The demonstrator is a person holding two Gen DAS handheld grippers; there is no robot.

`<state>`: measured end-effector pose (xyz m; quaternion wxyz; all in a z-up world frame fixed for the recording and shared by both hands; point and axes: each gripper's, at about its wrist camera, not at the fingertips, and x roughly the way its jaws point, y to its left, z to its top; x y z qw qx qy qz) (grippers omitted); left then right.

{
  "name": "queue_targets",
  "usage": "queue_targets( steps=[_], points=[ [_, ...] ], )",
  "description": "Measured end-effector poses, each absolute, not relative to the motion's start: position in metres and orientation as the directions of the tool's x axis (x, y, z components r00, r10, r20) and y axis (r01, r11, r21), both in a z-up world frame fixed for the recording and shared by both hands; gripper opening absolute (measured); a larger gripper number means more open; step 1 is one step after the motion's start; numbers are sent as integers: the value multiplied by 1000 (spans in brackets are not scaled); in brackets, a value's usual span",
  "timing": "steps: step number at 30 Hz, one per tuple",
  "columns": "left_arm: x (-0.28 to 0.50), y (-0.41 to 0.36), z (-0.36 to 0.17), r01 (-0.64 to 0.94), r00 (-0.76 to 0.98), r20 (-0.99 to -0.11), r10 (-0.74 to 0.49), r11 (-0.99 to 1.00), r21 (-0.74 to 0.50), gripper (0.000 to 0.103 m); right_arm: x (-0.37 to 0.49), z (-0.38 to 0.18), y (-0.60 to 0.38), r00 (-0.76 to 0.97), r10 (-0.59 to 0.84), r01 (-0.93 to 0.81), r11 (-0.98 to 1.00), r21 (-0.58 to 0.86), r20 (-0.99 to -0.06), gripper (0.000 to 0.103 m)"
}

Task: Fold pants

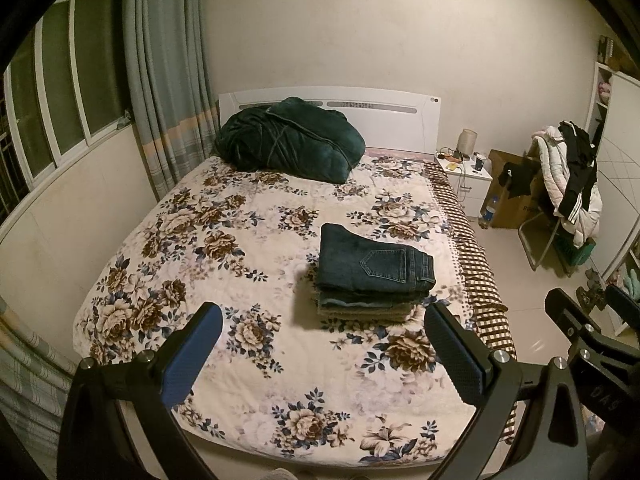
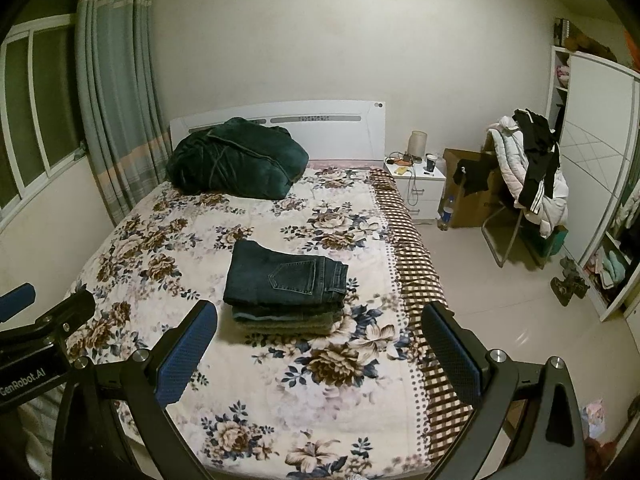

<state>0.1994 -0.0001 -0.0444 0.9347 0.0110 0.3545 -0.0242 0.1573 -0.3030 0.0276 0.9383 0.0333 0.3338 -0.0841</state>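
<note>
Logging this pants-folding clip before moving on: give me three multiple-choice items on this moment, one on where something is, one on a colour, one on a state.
1. Where does the stack of folded pants lie?
A. On the floral bedspread
B. On the nightstand
C. On the chair

2. What colour is the bundled blanket by the headboard?
A. Red
B. Dark green
C. Yellow

3. How do the two grippers stand?
A. Both shut on denim
B. Left shut, right open
C. Both open and holding nothing

Answers:
1. A: the stack rests on the floral bedspread, right of the bed's middle.
2. B: it shows dark green in both views.
3. C: the left gripper and right gripper each show fingers spread wide with only bed between them.
</note>
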Motion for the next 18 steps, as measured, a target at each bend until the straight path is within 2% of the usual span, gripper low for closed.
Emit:
queue_targets(
  steps=[18],
  points=[
    [198,2,-45,51,749,-662,-36,999,3,103,157,27,-300,765,-135,179,984,6,-629,103]
  ],
)
